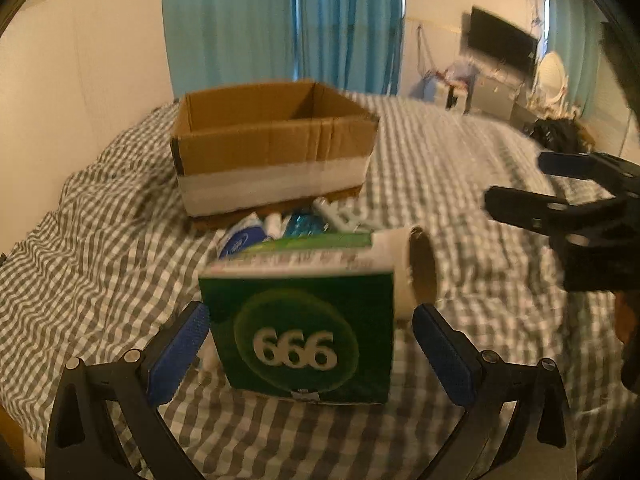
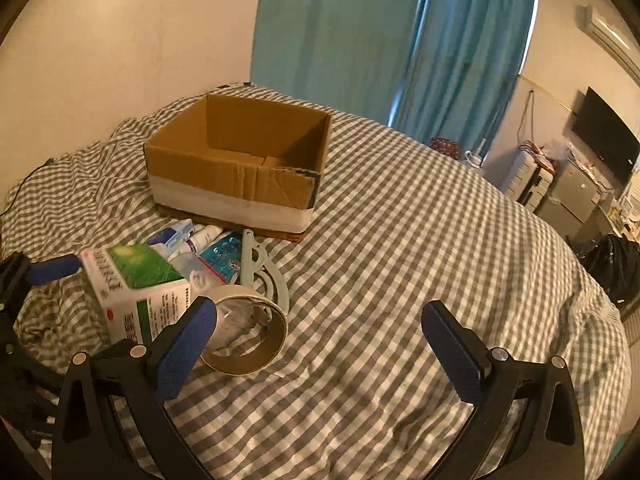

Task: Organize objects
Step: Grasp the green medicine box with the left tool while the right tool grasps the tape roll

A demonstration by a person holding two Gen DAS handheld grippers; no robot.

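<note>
1. Grey checked bedspread (image 2: 400,240) is carrying everything, brown open cardboard box (image 2: 240,160) sitting well ahead of both grippers.
2. Left gripper (image 1: 310,344) is gaping wide around the green "666" carton (image 1: 304,336), pads not touching.
3. Right gripper (image 2: 320,336) is hanging wide open, holding nothing, beige tape roll (image 2: 248,332) just beside its left finger.

Surface: a bed (image 2: 400,240) covered by a grey-and-white checked sheet, rumpled toward the wall side.
Far side: an open cardboard box (image 2: 236,168) with a white band round its base stood on the sheet.
Before the box: tubes and small packets (image 2: 200,240) lay huddled together.
Nearer: a green-and-white carton (image 2: 136,280) marked 666, beside a tape roll (image 2: 248,332) and a pale plastic ruler (image 2: 260,268).
</note>
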